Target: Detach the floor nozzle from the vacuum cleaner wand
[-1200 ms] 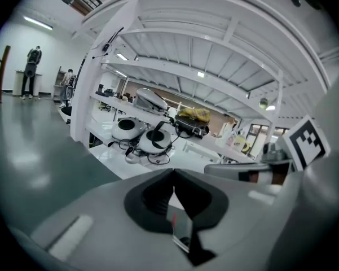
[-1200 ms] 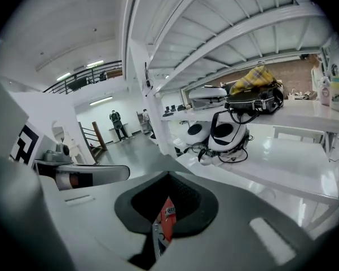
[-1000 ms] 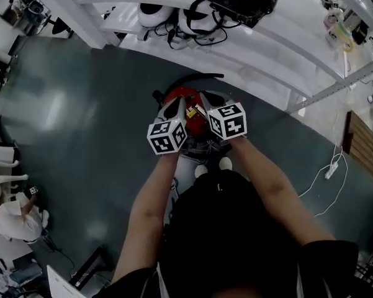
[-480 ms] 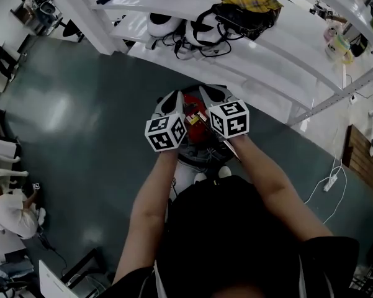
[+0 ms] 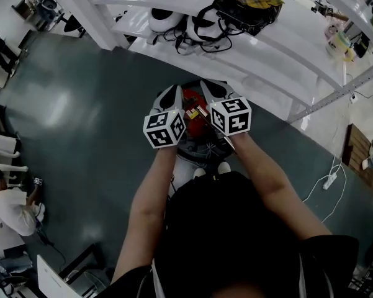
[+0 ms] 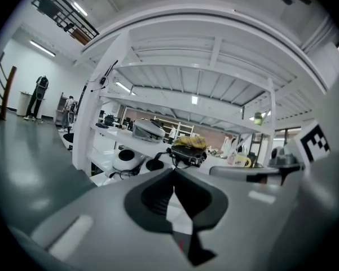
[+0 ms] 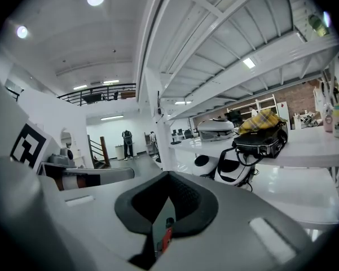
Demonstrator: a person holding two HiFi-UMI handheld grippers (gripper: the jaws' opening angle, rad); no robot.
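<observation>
Both claws are pressed together with nothing between them. The left claw and the right claw each look out roughly level at the white shelf, not at any part of the machine. The red vacuum cleaner sits on the floor directly beneath and between them, close to the person's shoes. The floor nozzle and the wand are hidden under the claws, so I cannot tell where their joint lies. The main risk, as I judge it, is a blind reach: coming down with closed claws could knock or roll the cleaner, or a claw could clamp on the red body instead of the wand. Pulling the nozzle without one claw bracing the wand would likely drag the whole machine rather than free the joint.
</observation>
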